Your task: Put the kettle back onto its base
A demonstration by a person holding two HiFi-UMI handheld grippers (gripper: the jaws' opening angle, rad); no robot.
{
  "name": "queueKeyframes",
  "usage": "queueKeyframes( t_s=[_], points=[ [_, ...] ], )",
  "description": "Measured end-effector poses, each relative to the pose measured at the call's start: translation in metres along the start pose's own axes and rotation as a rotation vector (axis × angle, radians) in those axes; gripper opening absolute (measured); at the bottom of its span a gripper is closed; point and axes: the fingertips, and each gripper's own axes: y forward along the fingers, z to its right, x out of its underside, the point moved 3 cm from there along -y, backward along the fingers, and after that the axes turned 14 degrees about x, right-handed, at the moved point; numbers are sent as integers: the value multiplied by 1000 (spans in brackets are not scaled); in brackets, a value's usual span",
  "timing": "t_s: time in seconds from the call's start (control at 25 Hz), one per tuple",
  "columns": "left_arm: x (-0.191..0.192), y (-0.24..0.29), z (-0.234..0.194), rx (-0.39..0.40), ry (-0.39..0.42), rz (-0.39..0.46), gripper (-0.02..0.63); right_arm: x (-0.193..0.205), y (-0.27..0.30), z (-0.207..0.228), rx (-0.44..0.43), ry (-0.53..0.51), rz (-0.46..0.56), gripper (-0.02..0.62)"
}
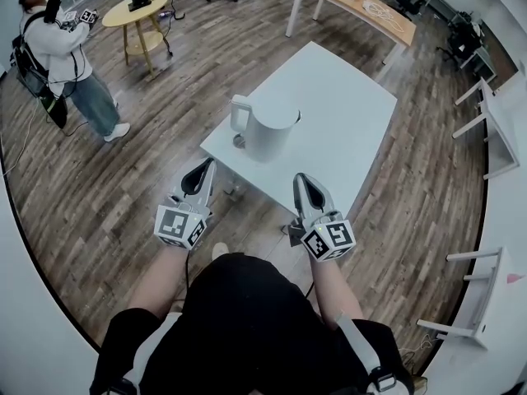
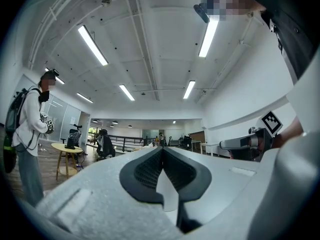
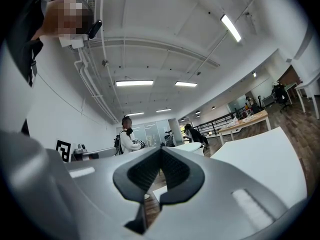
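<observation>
Where tabletop (image 1: 354,130) lies smooth, cylindrical kettle (image 1: 270,134) (white)

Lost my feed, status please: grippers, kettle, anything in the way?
Left gripper and right gripper shut, empty, short of the table. Kettle upright near its near corner, untouched. Path to it open.

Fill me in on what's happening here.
A person holds two grey two-jaw grippers, the left gripper and the right gripper, both shut and empty, short of a white rectangular table. A white cylindrical kettle with a side handle stands near the table's near corner, untouched. Whether it sits on its base cannot be told.
</observation>
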Motion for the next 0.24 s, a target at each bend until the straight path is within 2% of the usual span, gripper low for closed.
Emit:
queueKeyframes(
  t_s=[0.24],
  points=[
    [6,-3,1,-4,-7,-6,2,6,-2,2,9,7,-14,1]
  ],
)
